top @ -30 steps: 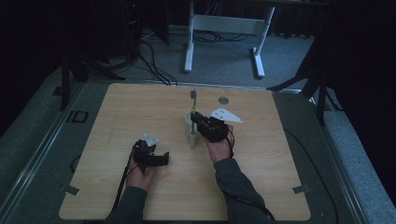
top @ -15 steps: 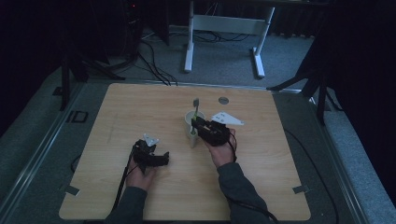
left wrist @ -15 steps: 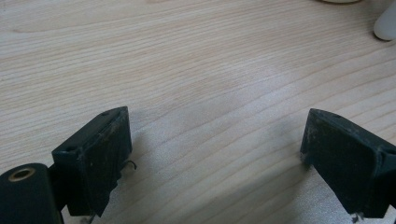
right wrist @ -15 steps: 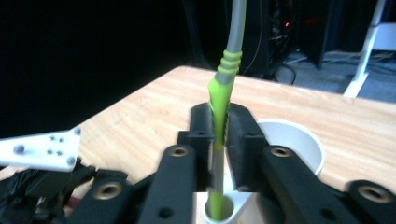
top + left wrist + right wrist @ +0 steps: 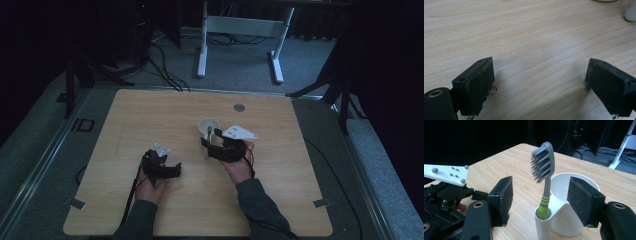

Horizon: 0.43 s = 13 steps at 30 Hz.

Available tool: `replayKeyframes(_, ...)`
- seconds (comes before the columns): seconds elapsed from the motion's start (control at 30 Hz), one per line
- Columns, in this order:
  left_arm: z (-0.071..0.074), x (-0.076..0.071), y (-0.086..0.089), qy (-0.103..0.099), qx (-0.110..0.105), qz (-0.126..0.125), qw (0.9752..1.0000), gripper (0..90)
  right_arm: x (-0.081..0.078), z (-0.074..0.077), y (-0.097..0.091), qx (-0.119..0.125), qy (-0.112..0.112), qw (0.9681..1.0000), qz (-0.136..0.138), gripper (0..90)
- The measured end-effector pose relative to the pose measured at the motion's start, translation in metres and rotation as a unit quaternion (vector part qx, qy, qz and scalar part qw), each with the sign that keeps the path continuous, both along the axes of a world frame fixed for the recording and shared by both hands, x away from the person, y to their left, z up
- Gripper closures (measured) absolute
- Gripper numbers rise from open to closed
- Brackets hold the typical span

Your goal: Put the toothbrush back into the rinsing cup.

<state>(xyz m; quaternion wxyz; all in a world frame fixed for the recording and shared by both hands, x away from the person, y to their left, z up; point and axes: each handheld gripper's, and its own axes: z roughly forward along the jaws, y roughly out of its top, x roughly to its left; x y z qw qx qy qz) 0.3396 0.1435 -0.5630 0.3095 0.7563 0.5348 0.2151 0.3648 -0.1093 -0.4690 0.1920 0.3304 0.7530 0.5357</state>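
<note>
Both grippers are held open: the right gripper (image 5: 541, 200), whose jaws have just been opening, is kept with 1 pad on each side of the toothbrush (image 5: 543, 170) without touching it, apparently because the brush has been released. It is stood bristles-up in the narrow slot of the white cup (image 5: 208, 127), nearer the table's (image 5: 150, 110) far edge. Bare wood is faced by the left gripper (image 5: 539, 82), rested near the front edge, seemingly unneeded.

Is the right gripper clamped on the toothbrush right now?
No, in the right gripper view the right gripper has both pads clear of the toothbrush, which stands by itself in the white cup's side slot.
</note>
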Motion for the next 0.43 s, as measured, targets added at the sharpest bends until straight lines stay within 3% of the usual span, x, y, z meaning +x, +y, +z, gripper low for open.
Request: replayKeyframes(0.43,0.0,0.0,0.0,0.0,0.0,0.0,1.0,9.1,0.0015,-0.0024,-0.0057,-0.01,0.014,0.9998,0.007,37.9)
